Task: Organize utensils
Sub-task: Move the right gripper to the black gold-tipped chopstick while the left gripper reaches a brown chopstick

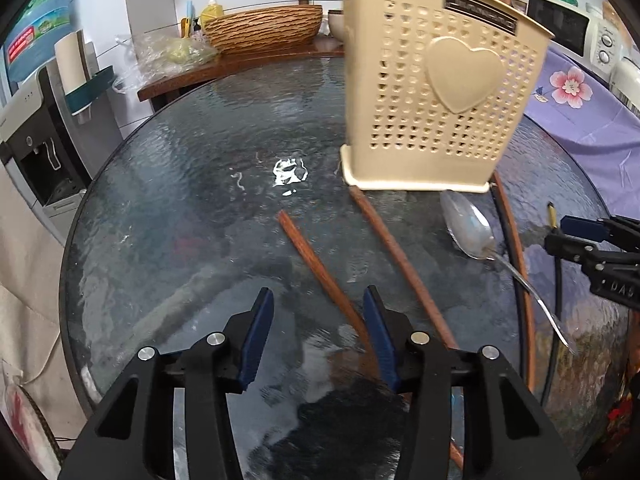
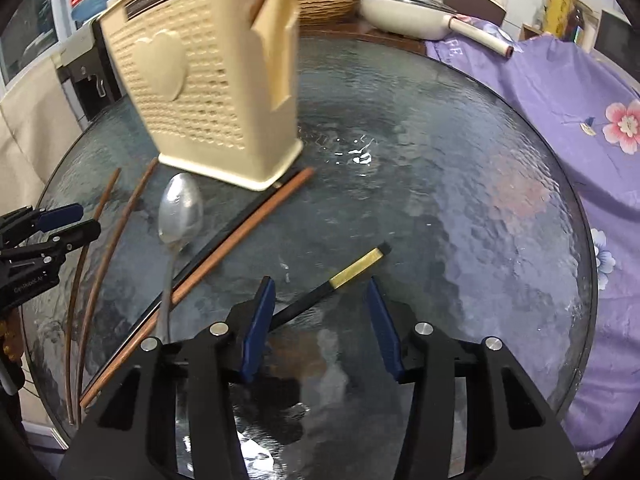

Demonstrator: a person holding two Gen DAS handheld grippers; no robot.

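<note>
Both grippers poised, jaws apart, gripping nothing: the left hand-held gripper (image 1: 318, 316) over a brown chopstick (image 1: 320, 272), the right hand-held gripper (image 2: 322, 306) beside a gold-banded black chopstick (image 2: 340, 276). The perforated utensil holder (image 1: 436, 92) stands upright on the glass counter (image 1: 180, 200), apparently ready to receive them.

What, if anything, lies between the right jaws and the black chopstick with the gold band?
Nothing visible does. The black chopstick lies bare on the glass table, passing by the right gripper's open jaws, none of the other utensils across it.
</note>
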